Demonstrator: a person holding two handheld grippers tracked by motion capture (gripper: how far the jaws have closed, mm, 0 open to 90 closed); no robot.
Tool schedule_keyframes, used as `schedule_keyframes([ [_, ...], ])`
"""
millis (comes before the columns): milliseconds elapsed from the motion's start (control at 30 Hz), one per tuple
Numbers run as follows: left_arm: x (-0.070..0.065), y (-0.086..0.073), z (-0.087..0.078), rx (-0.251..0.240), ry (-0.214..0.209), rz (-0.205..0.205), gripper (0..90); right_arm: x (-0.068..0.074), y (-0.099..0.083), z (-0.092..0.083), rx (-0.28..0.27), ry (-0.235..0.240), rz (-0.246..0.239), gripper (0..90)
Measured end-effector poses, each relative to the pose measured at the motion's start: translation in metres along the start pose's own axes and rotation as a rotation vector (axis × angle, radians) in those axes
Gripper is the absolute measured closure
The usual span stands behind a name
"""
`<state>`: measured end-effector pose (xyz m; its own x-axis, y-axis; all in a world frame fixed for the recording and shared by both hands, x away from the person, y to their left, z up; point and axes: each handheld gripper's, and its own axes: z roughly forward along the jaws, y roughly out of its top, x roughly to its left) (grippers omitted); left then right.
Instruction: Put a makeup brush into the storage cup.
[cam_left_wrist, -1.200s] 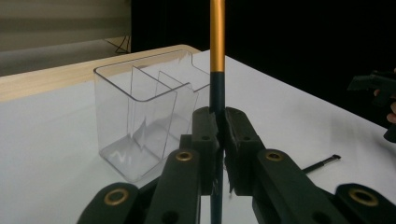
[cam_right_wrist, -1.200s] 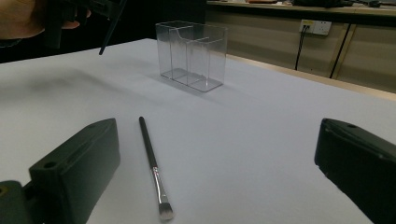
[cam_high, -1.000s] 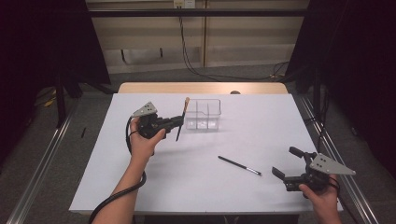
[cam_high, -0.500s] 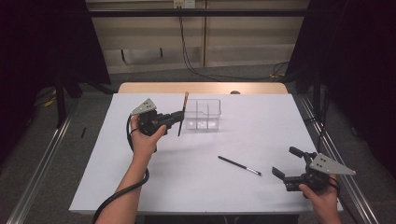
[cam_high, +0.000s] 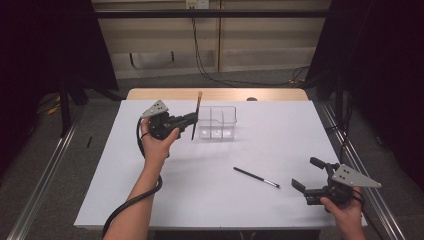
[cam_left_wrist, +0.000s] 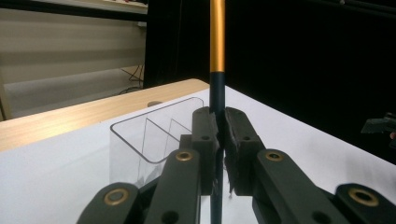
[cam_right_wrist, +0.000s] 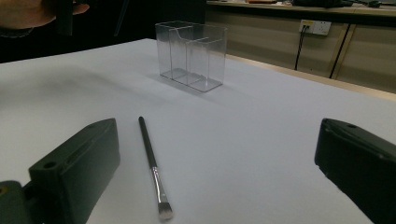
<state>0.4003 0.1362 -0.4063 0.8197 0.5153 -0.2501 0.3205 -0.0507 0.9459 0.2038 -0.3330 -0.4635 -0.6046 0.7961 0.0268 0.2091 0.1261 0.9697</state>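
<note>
— White sheeting covers the table (cam_high: 280, 150), with a strip of bare wood along the far edge and dark curtains hanging on both sides. What stands on it?

— One clear organiser (cam_high: 216, 122) with several compartments, towards the far middle of the sheet. It is upright, and I can make out nothing inside it.

— And the grippers?

— Left gripper (cam_high: 192, 118) is held up off the table, just left of the organiser. Its jaws are clamped together on a long brush (cam_high: 195, 116) with a dark shaft and an orange-gold upper section. In the left gripper view the pads (cam_left_wrist: 239, 140) press the dark part of the shaft from both sides, and the brush stands nearly upright.

— The right one?

— Right gripper (cam_high: 307, 176) sits low near the table's front right corner, jaws wide apart with nothing between them.

— Anything smaller?

— A thin black brush (cam_high: 256, 177) lies flat on the sheet, between the organiser and the right gripper, well apart from both. In the right gripper view its bristle end (cam_right_wrist: 163, 212) points towards the camera.
</note>
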Motion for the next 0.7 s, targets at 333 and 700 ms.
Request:
schedule_keyframes([
  [333,0.0,0.005,0.004,-0.017,0.007,0.006,83.5,0.0,0.0,0.0,0.001,-0.001,-0.001,0.0],
  [700,0.001,0.012,0.008,-0.049,0.011,0.005,83.5,0.0,0.0,0.0,0.0,0.007,-0.002,0.0],
])
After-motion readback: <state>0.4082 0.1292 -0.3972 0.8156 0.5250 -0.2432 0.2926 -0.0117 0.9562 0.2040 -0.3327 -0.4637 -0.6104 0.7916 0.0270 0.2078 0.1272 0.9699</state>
